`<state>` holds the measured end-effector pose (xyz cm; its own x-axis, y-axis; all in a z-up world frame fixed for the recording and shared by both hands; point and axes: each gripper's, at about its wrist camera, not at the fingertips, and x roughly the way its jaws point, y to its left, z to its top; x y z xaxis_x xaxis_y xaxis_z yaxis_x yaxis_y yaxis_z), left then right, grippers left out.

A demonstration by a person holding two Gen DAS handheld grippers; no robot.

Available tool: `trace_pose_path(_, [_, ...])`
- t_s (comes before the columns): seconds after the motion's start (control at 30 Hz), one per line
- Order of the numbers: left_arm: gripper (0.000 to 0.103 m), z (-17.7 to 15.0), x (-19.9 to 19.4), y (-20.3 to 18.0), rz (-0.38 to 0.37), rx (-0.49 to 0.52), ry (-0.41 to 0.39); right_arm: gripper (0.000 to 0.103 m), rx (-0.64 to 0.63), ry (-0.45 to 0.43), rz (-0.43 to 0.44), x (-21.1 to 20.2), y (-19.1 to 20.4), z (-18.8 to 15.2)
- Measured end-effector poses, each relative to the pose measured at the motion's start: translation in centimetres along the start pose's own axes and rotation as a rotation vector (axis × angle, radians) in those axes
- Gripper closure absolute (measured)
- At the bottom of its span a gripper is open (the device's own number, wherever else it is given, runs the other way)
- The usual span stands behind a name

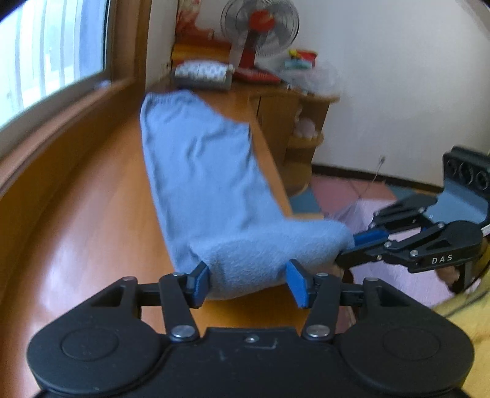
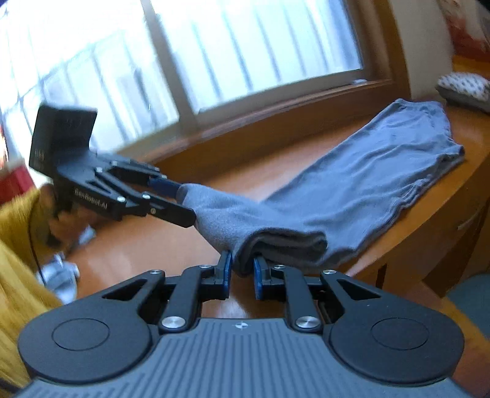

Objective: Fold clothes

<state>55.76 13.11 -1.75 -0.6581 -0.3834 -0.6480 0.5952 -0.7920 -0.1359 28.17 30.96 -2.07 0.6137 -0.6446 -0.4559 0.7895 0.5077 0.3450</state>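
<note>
A blue-grey garment (image 1: 199, 171) lies lengthwise on the wooden table (image 1: 76, 199), with its near end raised off the wood. My left gripper (image 1: 249, 283) is shut on a thick bunch of that end, cloth filling the gap between the blue pads. To the right, my right gripper (image 1: 349, 248) pinches the other near corner. In the right wrist view the right gripper (image 2: 243, 272) holds a folded edge of the garment (image 2: 352, 183), and the left gripper (image 2: 183, 202) clamps the cloth's tip further left. The far end still rests flat on the table.
A window (image 1: 52, 52) runs along the table's left side. At the far end are a fan (image 1: 260, 27), a patterned folded cloth (image 1: 202, 73) and a corner shelf (image 1: 300, 122). Small pale cloth items (image 2: 61, 275) lie near a yellow sleeve (image 2: 15, 229). The table edge drops to pink floor mats (image 1: 337, 189).
</note>
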Motion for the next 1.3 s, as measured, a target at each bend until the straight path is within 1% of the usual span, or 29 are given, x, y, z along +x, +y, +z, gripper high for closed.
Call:
trace_pose_path(0.07, [0.050, 1.5, 0.3, 0.3, -0.007, 0.013, -0.012, 0.087, 0.061, -0.045, 0.022, -0.6, -1.1, 1.0])
trace_pose_path(0.2, [0.049, 4.2, 2.3, 0.8, -0.011, 0.048, 0.015, 0.087, 0.191, -0.104, 0.062, -0.9, -3.8, 2.8])
trace_pose_path(0.3, [0.049, 5.7, 4.5, 1.6, -0.021, 0.040, 0.043, 0.087, 0.211, -0.120, 0.043, -0.1, -5.6, 3.9])
trace_pose_path(0.4, [0.049, 7.1, 7.3, 2.9, -0.014, 0.021, 0.076, 0.087, 0.196, -0.120, 0.014, 1.1, -7.2, 4.8])
trace_pose_path(0.53, [0.048, 8.4, 11.0, 4.9, 0.016, -0.009, 0.132, 0.087, 0.172, -0.109, -0.037, 3.3, -9.4, 5.6])
trace_pose_path(0.7, [0.047, 8.4, 15.2, 6.1, 0.061, -0.002, 0.207, 0.087, 0.145, -0.057, -0.136, 6.5, -12.0, 5.6])
trace_pose_path(0.77, [0.043, 8.0, 16.7, 6.4, 0.075, -0.003, 0.231, 0.087, 0.132, -0.024, -0.169, 7.3, -12.4, 5.1])
trace_pose_path(0.83, [0.036, 7.6, 17.1, 6.7, 0.081, -0.023, 0.222, 0.086, 0.111, 0.002, -0.196, 7.9, -12.5, 4.4])
trace_pose_path(0.87, [0.036, 7.6, 17.1, 7.0, 0.080, -0.041, 0.217, 0.083, 0.095, 0.000, -0.201, 8.0, -12.5, 4.3])
trace_pose_path(0.93, [0.036, 7.7, 16.3, 7.4, 0.088, -0.074, 0.211, 0.074, 0.069, -0.001, -0.218, 7.9, -12.4, 4.3])
trace_pose_path(0.97, [0.036, 7.8, 15.7, 7.6, 0.102, -0.085, 0.202, 0.064, 0.058, 0.000, -0.230, 7.7, -12.4, 4.5])
trace_pose_path(1.0, [0.036, 7.9, 14.9, 7.7, 0.120, -0.088, 0.182, 0.060, 0.047, 0.000, -0.241, 7.5, -12.3, 4.7])
trace_pose_path(1.07, [0.035, 8.3, 13.3, 7.1, 0.124, -0.092, 0.123, 0.060, 0.042, -0.022, -0.253, 6.5, -12.0, 5.2])
trace_pose_path(1.13, [0.025, 8.8, 11.7, 6.3, 0.119, -0.096, 0.062, 0.060, 0.031, -0.067, -0.260, 5.1, -11.7, 5.7])
trace_pose_path(1.17, [0.024, 9.0, 10.9, 5.9, 0.117, -0.099, 0.031, 0.060, 0.024, -0.080, -0.246, 4.8, -11.3, 5.7])
trace_pose_path(1.23, [0.021, 9.3, 11.0, 5.1, 0.073, -0.102, 0.009, 0.060, 0.011, -0.105, -0.217, 4.2, -10.5, 5.9])
trace_pose_path(1.3, [0.021, 9.3, 12.5, 5.0, 0.037, -0.126, 0.031, 0.060, -0.021, -0.096, -0.187, 4.4, -9.5, 5.6])
